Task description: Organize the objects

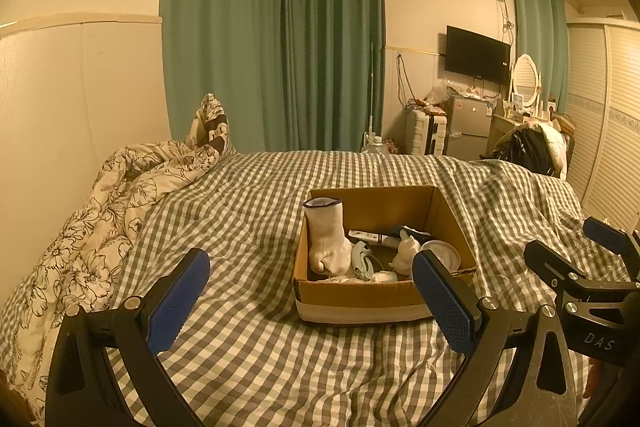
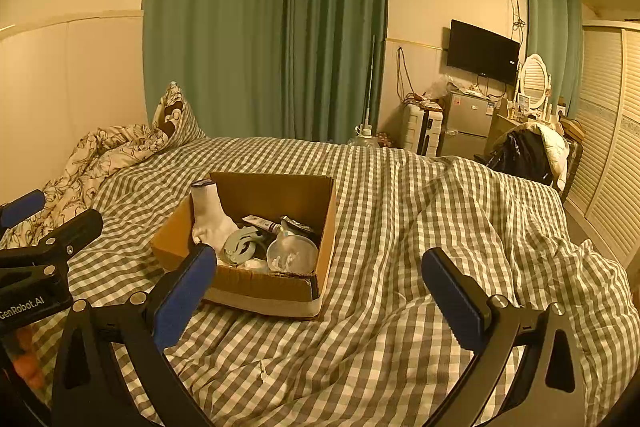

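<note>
Both claws, left claw (image 1: 310, 301) and right claw (image 2: 320, 301), spread empty, cardboard box (image 1: 360, 295) just ahead.

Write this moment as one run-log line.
left claw: open, empty | right claw: open, empty | cardboard box: on bed, holds white sock

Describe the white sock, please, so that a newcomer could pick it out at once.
On the checked bedspread sits an open cardboard box. The white sock stands in its far-left corner, dark-rimmed cuff uppermost, taller than everything else in the box.
</note>
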Motion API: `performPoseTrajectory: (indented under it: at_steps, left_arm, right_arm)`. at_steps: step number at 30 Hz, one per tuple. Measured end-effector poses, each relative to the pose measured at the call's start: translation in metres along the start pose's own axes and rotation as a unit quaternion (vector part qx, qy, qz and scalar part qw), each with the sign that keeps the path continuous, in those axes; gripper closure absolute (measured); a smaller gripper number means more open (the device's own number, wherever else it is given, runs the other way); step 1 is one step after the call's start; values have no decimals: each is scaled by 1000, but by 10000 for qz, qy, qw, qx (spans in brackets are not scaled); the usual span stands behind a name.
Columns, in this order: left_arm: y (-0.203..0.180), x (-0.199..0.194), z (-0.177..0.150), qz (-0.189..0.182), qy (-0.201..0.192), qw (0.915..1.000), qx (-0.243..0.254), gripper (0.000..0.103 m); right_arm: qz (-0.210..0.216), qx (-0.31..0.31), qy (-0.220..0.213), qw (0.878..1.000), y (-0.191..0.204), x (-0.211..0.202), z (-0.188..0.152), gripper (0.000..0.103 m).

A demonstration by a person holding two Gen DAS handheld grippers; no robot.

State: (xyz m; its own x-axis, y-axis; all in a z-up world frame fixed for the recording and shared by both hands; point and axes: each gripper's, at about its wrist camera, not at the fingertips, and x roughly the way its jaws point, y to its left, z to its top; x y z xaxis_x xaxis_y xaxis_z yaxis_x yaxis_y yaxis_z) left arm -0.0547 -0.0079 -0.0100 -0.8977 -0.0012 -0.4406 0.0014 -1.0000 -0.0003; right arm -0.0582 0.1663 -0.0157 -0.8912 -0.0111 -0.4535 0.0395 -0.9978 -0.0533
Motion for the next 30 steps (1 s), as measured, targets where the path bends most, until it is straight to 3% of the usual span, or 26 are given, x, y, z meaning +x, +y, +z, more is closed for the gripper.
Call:
performPoseTrajectory:
  at_steps: [30]
  left_arm:
    - [0, -1, 0, 4, 6, 10000, 20, 0]
  right_arm:
    - [3, -1, 19, 10000, 0, 1, -1, 0]
